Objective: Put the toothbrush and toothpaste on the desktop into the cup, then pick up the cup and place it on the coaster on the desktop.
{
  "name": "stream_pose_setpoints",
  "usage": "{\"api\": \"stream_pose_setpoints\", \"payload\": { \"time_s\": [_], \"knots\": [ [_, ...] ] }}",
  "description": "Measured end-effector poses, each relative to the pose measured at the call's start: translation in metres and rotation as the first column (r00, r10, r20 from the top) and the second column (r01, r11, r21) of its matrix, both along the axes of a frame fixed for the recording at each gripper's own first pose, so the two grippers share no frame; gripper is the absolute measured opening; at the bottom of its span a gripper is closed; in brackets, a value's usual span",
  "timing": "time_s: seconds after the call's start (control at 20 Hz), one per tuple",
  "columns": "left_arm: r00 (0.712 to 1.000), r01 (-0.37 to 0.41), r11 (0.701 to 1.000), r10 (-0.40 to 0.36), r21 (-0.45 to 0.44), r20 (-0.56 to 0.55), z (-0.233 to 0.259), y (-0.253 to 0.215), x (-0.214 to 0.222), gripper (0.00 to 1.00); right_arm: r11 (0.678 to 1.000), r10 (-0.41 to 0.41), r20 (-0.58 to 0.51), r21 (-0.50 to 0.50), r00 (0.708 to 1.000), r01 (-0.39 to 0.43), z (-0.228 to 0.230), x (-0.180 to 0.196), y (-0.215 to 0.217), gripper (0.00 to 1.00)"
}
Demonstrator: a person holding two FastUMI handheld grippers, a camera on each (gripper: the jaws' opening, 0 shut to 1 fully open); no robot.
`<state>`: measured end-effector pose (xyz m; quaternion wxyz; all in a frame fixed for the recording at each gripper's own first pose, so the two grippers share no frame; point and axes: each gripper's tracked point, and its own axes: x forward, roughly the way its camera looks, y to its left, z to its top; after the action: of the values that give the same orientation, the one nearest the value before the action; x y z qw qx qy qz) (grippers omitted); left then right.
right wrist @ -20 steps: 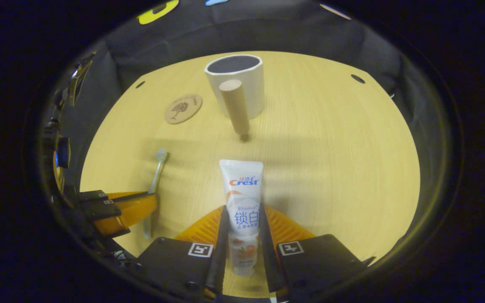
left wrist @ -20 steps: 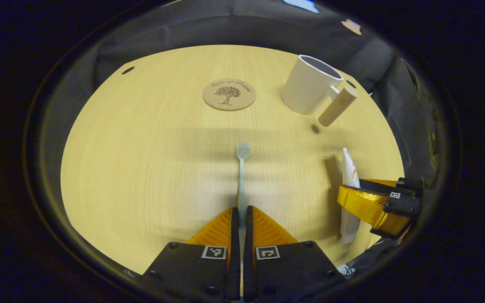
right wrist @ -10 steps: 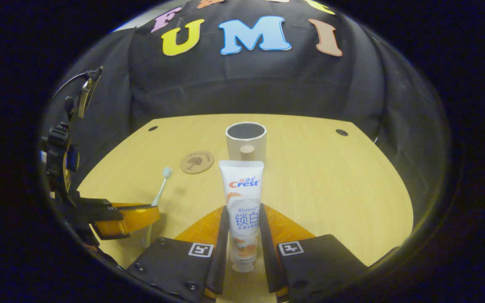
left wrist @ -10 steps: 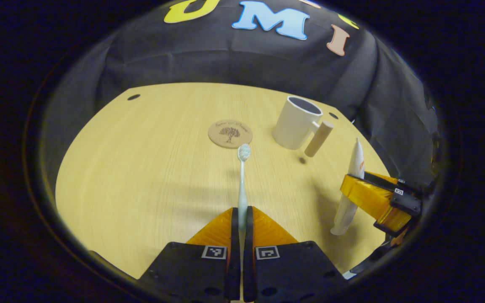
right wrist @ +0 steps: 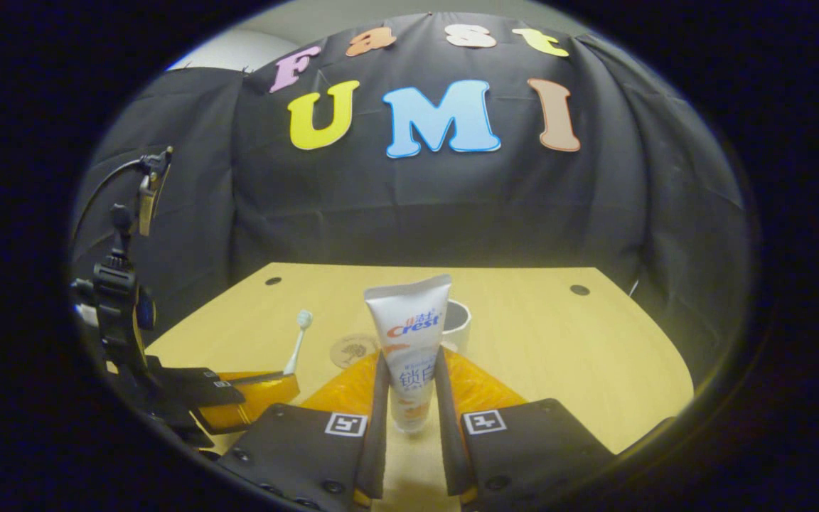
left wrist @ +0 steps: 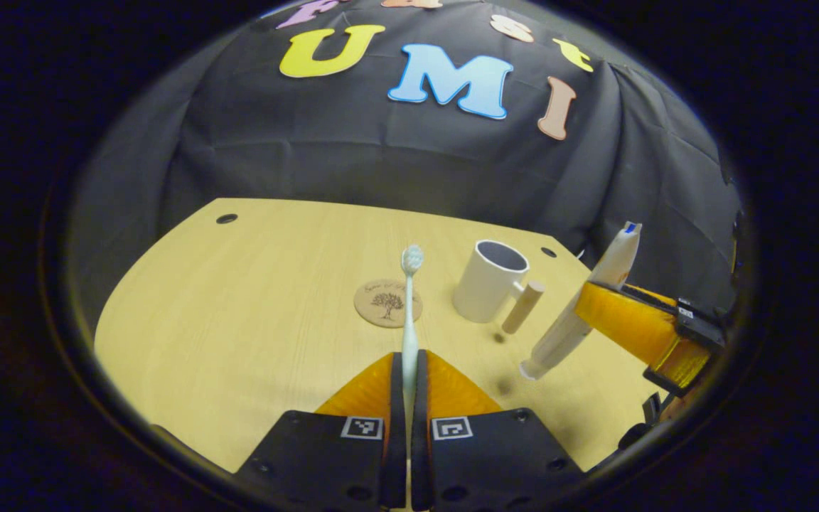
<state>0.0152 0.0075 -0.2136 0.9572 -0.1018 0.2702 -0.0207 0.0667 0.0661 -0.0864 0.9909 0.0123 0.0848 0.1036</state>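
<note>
The toothbrush (left wrist: pixel 408 313) is clamped by its handle between the closed fingers of the left gripper (left wrist: pixel 407 370) and is held clear of the table (left wrist: pixel 239 313), its head pointing up and away. The toothpaste (right wrist: pixel 409 341) is gripped around its middle by the fingers of the right gripper (right wrist: pixel 409 384), likewise lifted, its crimped end raised and its cap toward the table. The cup (left wrist: pixel 486 290) is seen standing on the far right of the table, with the coaster (left wrist: pixel 387 303) just to its left.
</note>
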Motion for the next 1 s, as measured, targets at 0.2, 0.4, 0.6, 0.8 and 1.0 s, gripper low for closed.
{"api": "stream_pose_setpoints", "payload": {
  "time_s": [0.2,0.4,0.6,0.8,1.0],
  "knots": [
    [0.996,0.005,1.0,-0.006,0.012,0.088,0.032,0.0,0.017,0.13,1.0,-0.002,0.088,0.009,0.996,0.001,0.04,0.016,0.004,0.36],
    [0.985,0.003,1.0,-0.002,-0.005,0.175,0.064,0.001,0.032,0.11,1.0,-0.021,0.167,0.007,0.986,0.02,0.069,0.04,-0.001,0.41],
    [0.962,0.006,1.0,-0.006,-0.002,0.274,0.096,0.001,0.048,0.11,0.998,-0.055,0.208,0.029,0.977,0.05,0.088,0.066,-0.012,0.3],
    [0.927,0.022,1.0,-0.016,-0.012,0.376,0.116,-0.004,0.051,0.11,0.996,-0.093,0.222,0.018,0.971,0.092,0.086,0.098,-0.025,0.3],
    [0.889,0.011,0.999,0.007,-0.037,0.458,0.14,-0.011,0.069,0.1,0.995,-0.097,0.135,0.003,0.986,0.097,0.056,0.125,-0.026,0.36]
  ]
}}
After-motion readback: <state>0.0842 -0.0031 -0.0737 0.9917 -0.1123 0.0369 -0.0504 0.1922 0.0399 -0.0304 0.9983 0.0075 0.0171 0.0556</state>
